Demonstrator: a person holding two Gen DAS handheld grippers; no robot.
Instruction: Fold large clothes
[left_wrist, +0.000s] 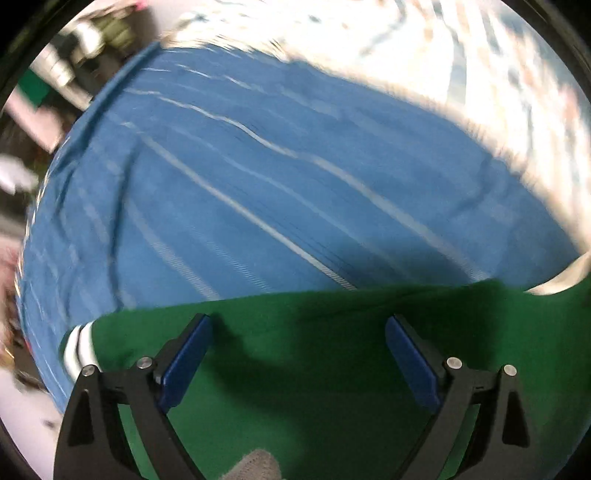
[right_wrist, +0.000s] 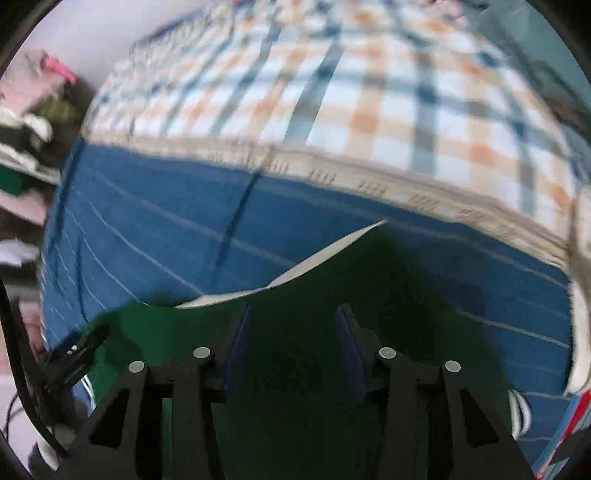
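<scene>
A green garment (left_wrist: 332, 369) lies spread on a blue striped bed sheet (left_wrist: 258, 166). It has a white-striped cuff (left_wrist: 77, 350) at its left end. My left gripper (left_wrist: 299, 321) hovers over the green cloth, wide open, with nothing between its blue pads (left_wrist: 188, 354). In the right wrist view the green garment (right_wrist: 295, 280) shows a white edge (right_wrist: 325, 258) curling up along its far side. My right gripper (right_wrist: 294, 308) points down at it with the jaws partly apart and nothing pinched between them. Both views are blurred.
A plaid blanket (right_wrist: 332, 92) covers the far part of the bed beyond the blue sheet (right_wrist: 147, 221). Cluttered shelves (left_wrist: 74, 44) stand off the bed's left side. A black device with cables (right_wrist: 70, 354) sits at the garment's left edge. Another white-striped cuff (right_wrist: 519, 410) lies at lower right.
</scene>
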